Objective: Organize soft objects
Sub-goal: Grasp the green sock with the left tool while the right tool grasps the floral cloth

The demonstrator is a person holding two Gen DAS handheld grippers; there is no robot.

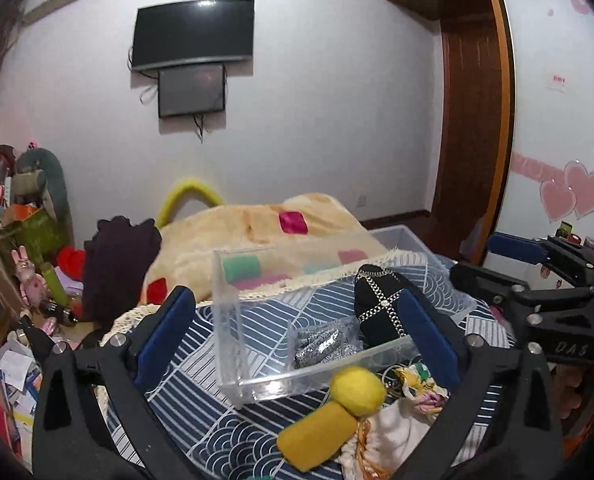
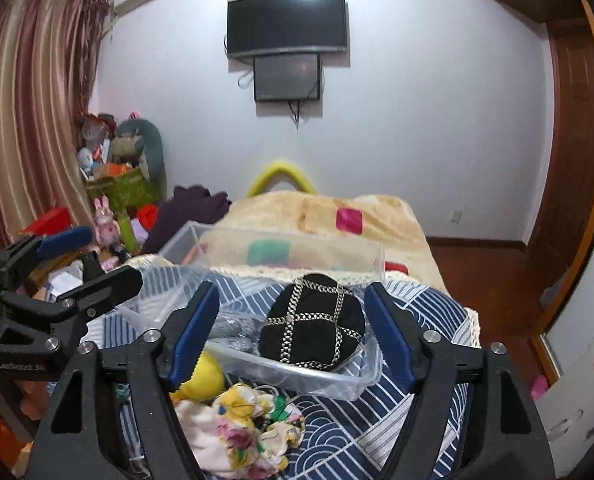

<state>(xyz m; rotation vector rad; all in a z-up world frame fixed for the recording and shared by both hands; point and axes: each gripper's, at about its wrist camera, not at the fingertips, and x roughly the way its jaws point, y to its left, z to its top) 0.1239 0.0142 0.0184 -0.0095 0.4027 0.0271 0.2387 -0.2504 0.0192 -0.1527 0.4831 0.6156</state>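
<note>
Both tools gape with nothing gripped, left tool (image 1: 297, 336) and right tool (image 2: 293, 332) flanking the black chain-trimmed cap (image 2: 311, 326) sitting in the clear bin (image 2: 297, 380) on the bed.

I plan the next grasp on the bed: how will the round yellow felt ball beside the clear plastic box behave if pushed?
The round yellow felt ball will probably roll, being round. Its fuzzy surface suggests it is light and soft. The yellow felt cylinder touching it may block rolling that way.
</note>
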